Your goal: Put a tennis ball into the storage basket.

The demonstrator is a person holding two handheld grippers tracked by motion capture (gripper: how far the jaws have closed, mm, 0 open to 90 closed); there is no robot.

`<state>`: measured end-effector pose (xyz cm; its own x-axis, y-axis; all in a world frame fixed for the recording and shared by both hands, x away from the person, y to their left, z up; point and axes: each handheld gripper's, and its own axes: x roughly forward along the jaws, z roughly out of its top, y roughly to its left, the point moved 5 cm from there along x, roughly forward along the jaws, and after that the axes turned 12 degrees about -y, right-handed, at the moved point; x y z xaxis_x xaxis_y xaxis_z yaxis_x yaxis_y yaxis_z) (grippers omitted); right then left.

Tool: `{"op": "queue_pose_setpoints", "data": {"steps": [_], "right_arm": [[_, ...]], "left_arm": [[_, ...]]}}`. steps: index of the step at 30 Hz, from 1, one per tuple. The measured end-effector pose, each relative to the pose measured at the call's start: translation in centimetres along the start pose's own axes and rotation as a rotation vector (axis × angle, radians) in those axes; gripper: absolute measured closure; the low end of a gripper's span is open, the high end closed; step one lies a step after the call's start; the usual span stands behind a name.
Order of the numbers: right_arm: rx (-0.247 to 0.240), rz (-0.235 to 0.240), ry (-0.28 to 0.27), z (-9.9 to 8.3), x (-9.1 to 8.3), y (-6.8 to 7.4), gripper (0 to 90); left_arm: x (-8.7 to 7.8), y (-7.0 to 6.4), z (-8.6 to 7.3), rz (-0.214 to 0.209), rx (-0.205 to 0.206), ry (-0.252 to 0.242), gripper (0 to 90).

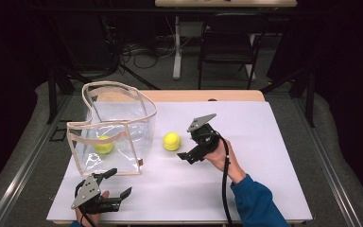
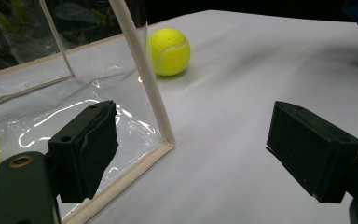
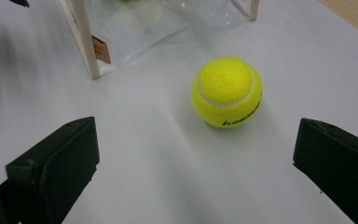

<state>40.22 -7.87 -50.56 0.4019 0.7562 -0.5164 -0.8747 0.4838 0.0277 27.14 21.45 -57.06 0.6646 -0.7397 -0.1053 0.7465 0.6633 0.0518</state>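
A clear plastic bag [image 1: 118, 124] with beige trim stands open at the left of the white mat [image 1: 255, 142]. One yellow tennis ball [image 1: 104, 145] lies inside it. A second tennis ball [image 1: 172, 141] rests on the mat just right of the bag. My right gripper [image 1: 187, 144] is open right beside that ball; in the right gripper view the ball [image 3: 227, 91] lies a little beyond the wide-apart jaws of the gripper [image 3: 191, 163], untouched. My left gripper [image 1: 118, 183] is open and empty at the mat's front left, facing the bag's front corner [image 2: 142, 74] and the outer ball [image 2: 169, 50].
A small brown tag [image 3: 101, 50] hangs at the bag's corner. The wooden table edge [image 1: 203, 95] shows behind the mat. A dark chair [image 1: 229, 42] and a desk leg [image 1: 177, 47] stand on the floor beyond. The right cable [image 1: 225, 184] trails over the forearm.
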Motion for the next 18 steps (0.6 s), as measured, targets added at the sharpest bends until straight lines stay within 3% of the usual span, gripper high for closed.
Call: {"op": "queue_pose_setpoints", "data": {"steps": [8, 18], "right_arm": [[0.018, -0.011, 0.013, -2.5, -0.2, 0.1, 0.0], [0.039, -0.041, 0.013, -4.3, -0.6, -0.3, 0.0]], "left_arm": [[0.1, -0.1, 0.0, -0.002, 0.010, 0.009, 16.0], [0.3, -0.1, -0.1, -0.004, 0.003, 0.010, 16.0]]}}
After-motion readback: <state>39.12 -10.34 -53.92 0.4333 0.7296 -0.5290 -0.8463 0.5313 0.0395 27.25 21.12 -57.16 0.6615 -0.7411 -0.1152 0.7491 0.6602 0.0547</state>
